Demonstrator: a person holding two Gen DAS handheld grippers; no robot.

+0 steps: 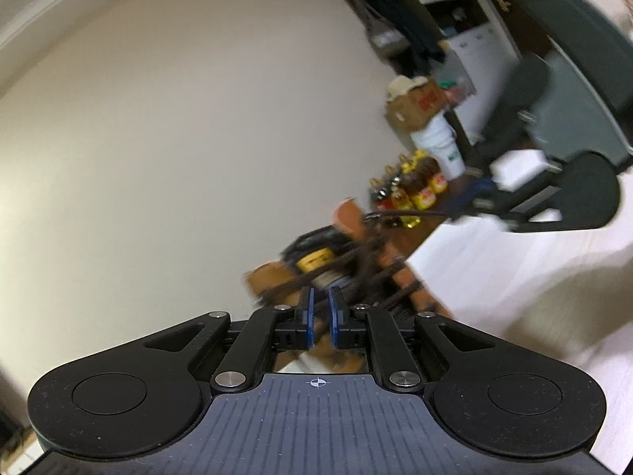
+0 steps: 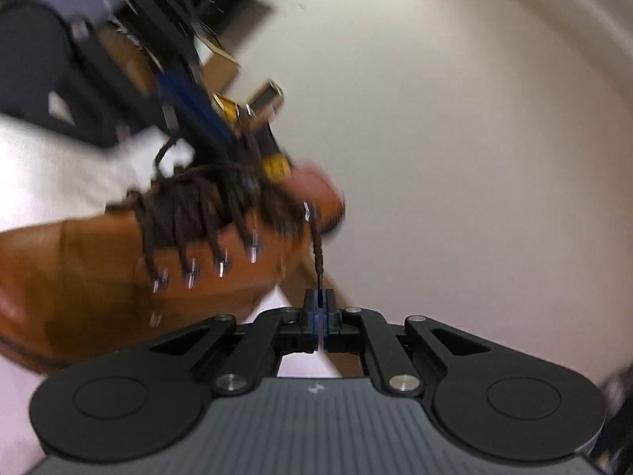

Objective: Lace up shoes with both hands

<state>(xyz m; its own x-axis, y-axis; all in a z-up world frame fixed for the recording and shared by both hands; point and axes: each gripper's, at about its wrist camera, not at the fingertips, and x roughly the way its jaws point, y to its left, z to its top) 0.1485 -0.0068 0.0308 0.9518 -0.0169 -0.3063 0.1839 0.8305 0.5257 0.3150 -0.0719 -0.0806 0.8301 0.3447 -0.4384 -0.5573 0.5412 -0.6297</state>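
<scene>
A tan leather boot [image 2: 118, 273] with dark brown laces [image 2: 198, 206] and metal eyelets lies on the white table; it also shows in the left wrist view [image 1: 356, 261]. My right gripper [image 2: 319, 297] is shut on the tip of one lace end [image 2: 317, 253], which runs taut up to the boot's top eyelet. My left gripper [image 1: 321, 297] has its blue pads slightly apart right at the boot's laces; I see nothing between them. The right gripper also appears in the left wrist view [image 1: 470, 202], holding a taut lace [image 1: 407, 213]. Both views are motion-blurred.
The white table [image 1: 514, 269] runs to the right. Behind it stand oil bottles [image 1: 415, 190], a white bucket [image 1: 439, 146] and a cardboard box [image 1: 415, 103] against a plain wall. A dark chair [image 1: 573, 59] is at the far right.
</scene>
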